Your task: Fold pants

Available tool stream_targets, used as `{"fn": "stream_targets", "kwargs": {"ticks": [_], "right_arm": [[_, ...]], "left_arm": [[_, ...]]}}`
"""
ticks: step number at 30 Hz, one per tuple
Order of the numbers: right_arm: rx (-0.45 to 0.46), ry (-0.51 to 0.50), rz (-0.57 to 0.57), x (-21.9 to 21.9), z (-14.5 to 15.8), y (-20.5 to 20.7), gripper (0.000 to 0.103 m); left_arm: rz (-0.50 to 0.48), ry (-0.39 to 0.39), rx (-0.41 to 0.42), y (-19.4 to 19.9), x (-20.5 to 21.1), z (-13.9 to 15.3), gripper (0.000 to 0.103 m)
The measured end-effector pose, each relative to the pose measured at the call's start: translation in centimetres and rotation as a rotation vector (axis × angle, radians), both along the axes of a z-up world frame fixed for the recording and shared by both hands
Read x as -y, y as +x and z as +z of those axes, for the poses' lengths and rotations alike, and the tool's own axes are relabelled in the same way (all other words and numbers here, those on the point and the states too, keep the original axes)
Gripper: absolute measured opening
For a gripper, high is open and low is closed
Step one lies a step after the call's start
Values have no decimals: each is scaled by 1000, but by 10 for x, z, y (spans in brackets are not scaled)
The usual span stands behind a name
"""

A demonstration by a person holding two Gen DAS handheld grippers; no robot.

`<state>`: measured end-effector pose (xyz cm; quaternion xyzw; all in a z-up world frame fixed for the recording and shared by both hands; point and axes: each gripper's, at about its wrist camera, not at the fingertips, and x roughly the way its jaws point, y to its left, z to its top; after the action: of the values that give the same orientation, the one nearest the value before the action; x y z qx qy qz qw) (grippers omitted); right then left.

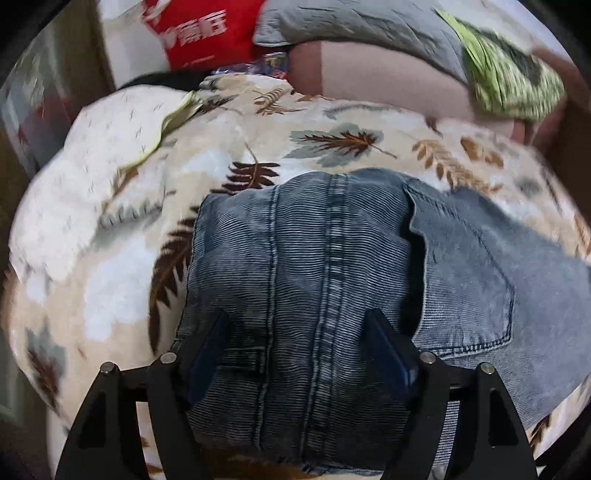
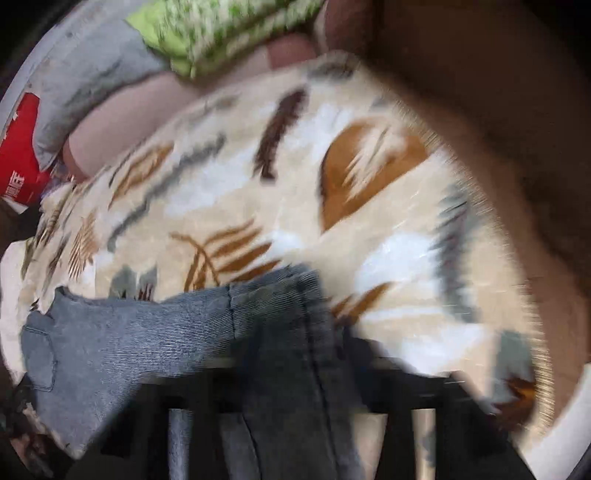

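Note:
Blue-grey denim pants [image 1: 303, 266] lie folded on a leaf-patterned blanket [image 1: 110, 266], with a back pocket [image 1: 469, 280] showing to the right. My left gripper [image 1: 297, 314] stands open just over the fold, one fingertip [image 1: 216, 328] near the left edge and the other by the pocket opening. In the blurred right wrist view, a strip of the same pants [image 2: 122, 332] stretches from the lower left up to my right gripper [image 2: 291, 365]. That gripper is shut on the denim, which drapes over its fingers and hides the tips.
A grey pillow [image 1: 354, 33], a green patterned cloth [image 1: 506, 77] and a red printed bag [image 1: 192, 29] lie at the far end of the bed. A white quilt [image 1: 96, 147] lies to the left. The blanket's edge [image 2: 491, 236] drops off beside brown furniture [image 2: 517, 110].

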<state>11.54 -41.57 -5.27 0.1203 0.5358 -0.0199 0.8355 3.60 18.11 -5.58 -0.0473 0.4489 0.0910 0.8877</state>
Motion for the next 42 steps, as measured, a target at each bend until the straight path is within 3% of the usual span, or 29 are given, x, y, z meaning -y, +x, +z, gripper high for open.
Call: {"fn": "stream_targets", "kwargs": {"ticks": [5,7,8,11,12,14,16,19,21,23,24,26,30,31,32,34,35,38,40,42], "right_arm": [[126,-195,21,-22,22,-8,12],[85,-194,7,-17,6,-1,18],[20,-158,5,-11,-9,2,18],[70,-139,-46,-2,7,-11,35],[79,-155,-53,-2,16,-18,47],[145,-192,-58,-7,40,-33,52],[179,-136,-16,-16,54,-38,53],[194,70,84,-32,54,-37,58],[129,149,125,-40,32,-27,58],[12,164,68,-29,-5,-10,59],[31,216,25,-19,-10,-9,58],[51,269,-40,-13,2,-12,58],[104,302,44,-32,33,-23,59],[114,310,68,-37,32,-24,66],[99,289,67,-40,26,-19,71],[-26,198,8,-38,-6,-4,71],[-4,189,-12,-38,-5,-4,71],[45,68,22,-63,30,-8,71],[98,-14,85,-93,55,-6,71],[116,30,198,-134,71,-1,71]], "left_arm": [[11,-20,10,0,-5,-6,88],[16,-16,11,0,-4,-7,88],[17,-14,11,-1,-4,-6,88],[15,-17,14,0,-4,-6,88],[15,-17,14,-1,-4,-6,88],[21,-6,17,-1,-3,-4,88],[18,19,21,-1,0,-2,88],[12,33,26,-2,3,-1,88],[16,11,26,-2,-1,-2,88],[20,-11,23,-2,-4,-3,88],[23,-16,23,-3,-6,-3,88],[30,-11,35,-6,-6,1,88],[16,0,150,-16,0,24,88],[-2,-1,181,-17,5,30,88],[-15,6,182,-16,8,31,88],[-24,83,70,-5,15,16,88],[-17,103,2,0,14,3,88],[37,-31,-6,-3,-3,-6,88],[26,-3,0,-1,-1,-3,88],[27,5,-2,0,1,-4,88]]}}
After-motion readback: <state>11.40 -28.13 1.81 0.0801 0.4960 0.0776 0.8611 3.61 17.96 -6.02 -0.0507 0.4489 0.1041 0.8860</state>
